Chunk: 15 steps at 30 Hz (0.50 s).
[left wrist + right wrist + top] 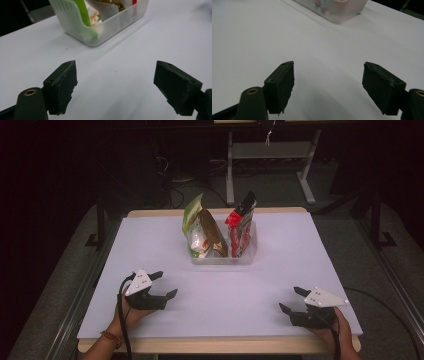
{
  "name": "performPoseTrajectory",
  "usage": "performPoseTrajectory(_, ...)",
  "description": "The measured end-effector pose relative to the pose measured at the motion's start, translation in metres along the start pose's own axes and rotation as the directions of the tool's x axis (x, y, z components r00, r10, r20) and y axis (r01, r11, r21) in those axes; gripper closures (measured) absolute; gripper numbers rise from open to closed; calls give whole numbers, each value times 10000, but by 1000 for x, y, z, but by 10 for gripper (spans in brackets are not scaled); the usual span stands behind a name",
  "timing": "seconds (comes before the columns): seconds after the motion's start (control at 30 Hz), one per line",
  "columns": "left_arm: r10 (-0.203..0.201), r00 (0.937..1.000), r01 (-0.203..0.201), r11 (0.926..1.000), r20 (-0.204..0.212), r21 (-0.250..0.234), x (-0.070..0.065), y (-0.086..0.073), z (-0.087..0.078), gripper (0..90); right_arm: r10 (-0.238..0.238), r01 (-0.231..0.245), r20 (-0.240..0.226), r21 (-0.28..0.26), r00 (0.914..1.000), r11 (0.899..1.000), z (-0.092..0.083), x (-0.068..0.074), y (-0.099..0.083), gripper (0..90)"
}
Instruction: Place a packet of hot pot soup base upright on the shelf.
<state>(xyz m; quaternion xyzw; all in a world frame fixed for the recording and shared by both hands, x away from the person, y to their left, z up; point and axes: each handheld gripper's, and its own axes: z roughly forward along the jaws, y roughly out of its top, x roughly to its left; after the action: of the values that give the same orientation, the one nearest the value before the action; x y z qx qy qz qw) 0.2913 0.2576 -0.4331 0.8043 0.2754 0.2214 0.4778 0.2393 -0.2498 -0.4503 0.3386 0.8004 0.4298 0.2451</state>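
Between the jaws of the left gripper (166,285) we see nothing but the white counter (280,270): the two black jaws stand wide apart and hold nothing, as the left gripper view confirms, where the bare surface runs between them (115,82). Likewise the right gripper (292,300) has its jaws spread wide with only the counter showing in the gap (328,85); it grips nothing. Each gripper carries a grey three-cornered plate on top and trails a dark cable toward the near edge. We find the left hand (131,312) at the near left of the counter, a bracelet (110,336) on its wrist, and the right hand (336,326) at the near right corner; the two grippers lie well apart, both pointing inward and away from the person.

Farther out, near the middle of the counter toward its far edge, stands a clear plastic bin (220,258) with ribbed walls and an inner divider. On its left side we see a green and white snack bag (196,227) standing upright, with a brown and gold packet (212,232) leaning against it; on its right side stands a red packet (241,227) with a dark top. In the left gripper view the bin (75,20) lies ahead of the jaws, apart from them; in the right gripper view one corner of it (344,11) appears at the top, blurred. Beyond the counter we note dark floor and the pale legs of another table (305,180).
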Motion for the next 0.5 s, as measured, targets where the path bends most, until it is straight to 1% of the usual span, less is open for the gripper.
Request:
performPoseTrajectory(0.03,25,10000,-25,10000,46,-70,2,0,-2,172,-1,1,18,-8,10000,10000,0,0,0,251)
performPoseTrajectory(0.1,-172,9997,174,9998,147,-137,4,0,-5,172,-46,46,49,-6,10000,10000,0,0,1,252)
performPoseTrajectory(0.2,-132,9998,131,9999,135,77,4,-4,-10,172,-86,86,34,42,10000,10000,0,0,0,253)
performPoseTrajectory(0.23,-59,10000,58,9999,44,129,4,-6,-12,172,-57,57,11,61,10000,10000,0,0,0,253)
performPoseTrajectory(0.3,-45,9999,48,9997,-110,223,4,-10,-17,173,-23,23,3,83,10000,10000,1,-1,0,253)
performPoseTrajectory(0.37,101,9997,-94,9994,-212,323,6,-15,-23,176,-6,7,-51,75,10000,10000,1,-1,0,255)
performPoseTrajectory(0.47,-24,9994,40,9989,-350,459,7,-24,-31,177,-21,22,-45,55,10000,10000,1,0,1,256)
performPoseTrajectory(0.5,-69,9991,87,9991,-429,421,8,-27,-34,177,-36,36,-43,29,10000,10000,1,0,1,261)
